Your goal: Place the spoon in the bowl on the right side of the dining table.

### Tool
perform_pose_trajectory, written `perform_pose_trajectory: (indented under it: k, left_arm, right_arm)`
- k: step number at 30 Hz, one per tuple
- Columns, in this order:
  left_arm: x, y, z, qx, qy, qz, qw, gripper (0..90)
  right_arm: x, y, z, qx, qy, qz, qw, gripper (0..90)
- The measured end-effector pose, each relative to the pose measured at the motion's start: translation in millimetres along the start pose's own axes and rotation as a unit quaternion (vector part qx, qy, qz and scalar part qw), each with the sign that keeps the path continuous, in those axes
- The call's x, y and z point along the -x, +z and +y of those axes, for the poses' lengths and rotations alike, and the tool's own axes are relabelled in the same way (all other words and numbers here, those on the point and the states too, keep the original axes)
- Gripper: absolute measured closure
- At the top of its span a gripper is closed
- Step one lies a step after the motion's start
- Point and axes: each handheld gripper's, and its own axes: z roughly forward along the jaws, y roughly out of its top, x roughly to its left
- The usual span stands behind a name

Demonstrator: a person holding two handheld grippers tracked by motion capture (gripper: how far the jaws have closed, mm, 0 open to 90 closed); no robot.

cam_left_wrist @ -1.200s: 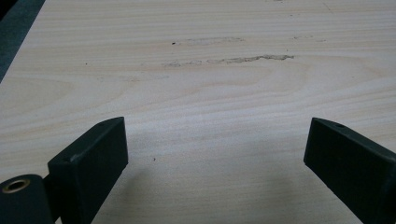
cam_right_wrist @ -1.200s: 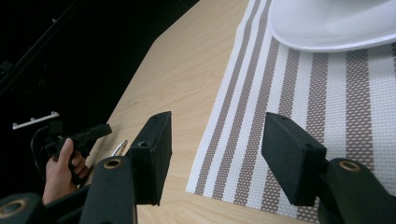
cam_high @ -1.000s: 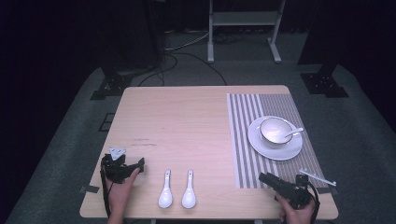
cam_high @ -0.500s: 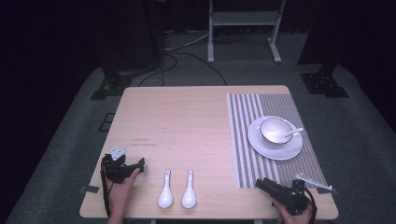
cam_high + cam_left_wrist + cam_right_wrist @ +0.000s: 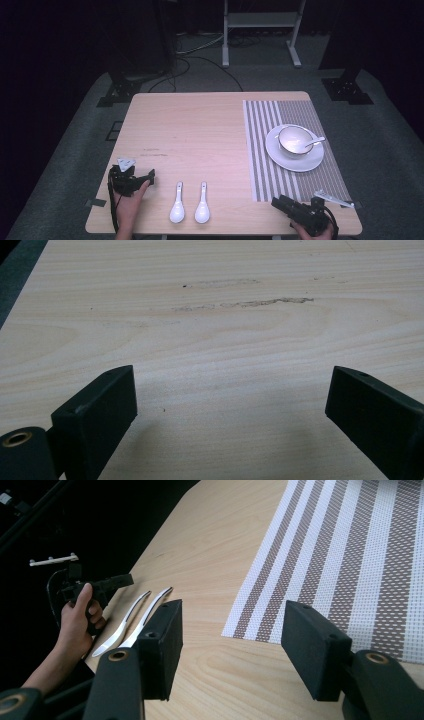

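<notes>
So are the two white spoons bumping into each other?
Apart. In the high view, the left spoon and the right spoon lie side by side with a strip of bare table between them.

left claw (image 5: pixel 149 175): jaws wide apart, empty | right claw (image 5: pixel 278 202): jaws wide apart, empty

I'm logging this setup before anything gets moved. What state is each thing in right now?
Left gripper: open, empty, resting on the table.
Right gripper: open, empty, at the table's near edge.
Two white spoons: side by side on the bare wood.
Bowl: upright on the plate, a spoon inside it.
Striped placemat: flat.
</notes>
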Motion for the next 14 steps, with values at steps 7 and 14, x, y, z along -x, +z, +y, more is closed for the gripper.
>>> perform_pose_trajectory:
  k: [7,14]
  left_arm:
    - [0.2,-0.2,-0.1,-0.001,0.001,0.000,1.0000,5.1]
    - [0.0,-0.1,-0.1,-0.001,0.000,-0.001,1.0000,5.1]
  right_arm:
    - [1.1,-1.0,-2.9,0.000,-0.002,0.020,0.9998,40.8]
    - [2.5,0.4,-4.0,-0.002,-0.002,0.027,0.9996,40.7]
